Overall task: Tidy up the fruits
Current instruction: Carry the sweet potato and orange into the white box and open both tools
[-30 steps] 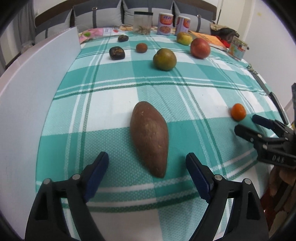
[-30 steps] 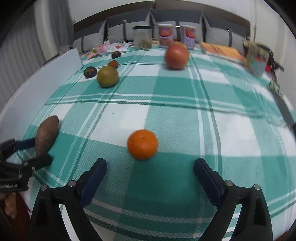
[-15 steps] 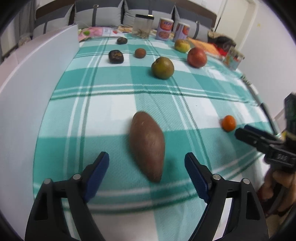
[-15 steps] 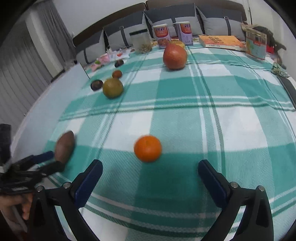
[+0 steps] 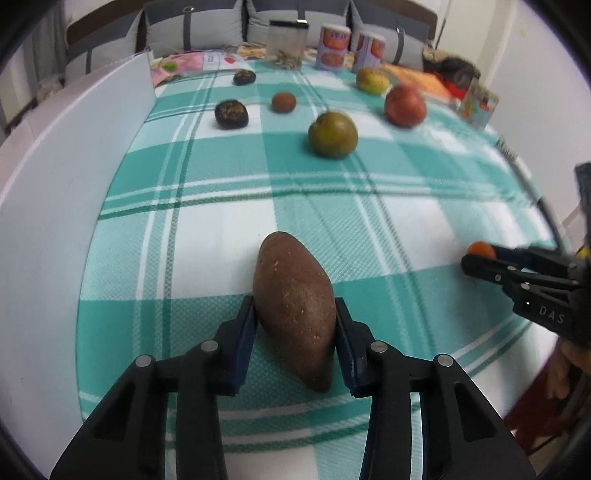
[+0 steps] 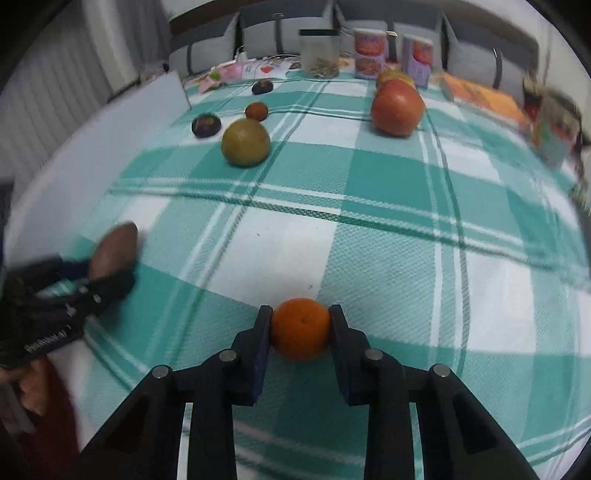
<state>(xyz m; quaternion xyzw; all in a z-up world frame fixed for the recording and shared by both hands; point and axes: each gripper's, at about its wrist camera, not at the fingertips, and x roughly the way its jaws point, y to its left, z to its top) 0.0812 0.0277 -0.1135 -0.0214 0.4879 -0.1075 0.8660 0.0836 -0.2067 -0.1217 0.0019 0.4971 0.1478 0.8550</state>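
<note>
Teal-and-white checked cloth [image 5: 369, 221] covers the tabletop, with grey cushions [image 5: 295, 18] lined up behind its far edge. Near the front edge, the left tool [image 5: 295, 317] is clenched on a brown sweet potato [image 5: 293, 306], its blue-padded fingers [image 5: 245, 332] pressing both flanks of the tuber, which lies lengthwise with its narrow end pointing back toward the camera. To its right, the right tool [image 6: 301, 328] grips a small orange [image 6: 301, 328] between its two fingers, the fruit sitting at the cloth's front; in the left wrist view that orange [image 5: 480, 250] shows only partly, at the tip of the right tool [image 5: 476, 258]. In the right wrist view the left tool [image 6: 107, 269] is blurred, with the sweet potato [image 6: 112, 249] poking out of it. Farther back, a green-yellow round fruit [image 5: 332, 134] rests mid-cloth, a red apple-like fruit [image 5: 404, 105] to its right, and a yellowish fruit [image 5: 371, 79] just behind that. Toward the left sit a dark wrinkled fruit [image 5: 231, 114], a small reddish-brown fruit [image 5: 283, 101] beside it, and another dark fruit [image 5: 244, 76] farther back. Along the far edge stand a clear jar [image 5: 287, 44] and two printed cans [image 5: 333, 46]. A white board [image 5: 74, 166] runs along the left side of the cloth.
</note>
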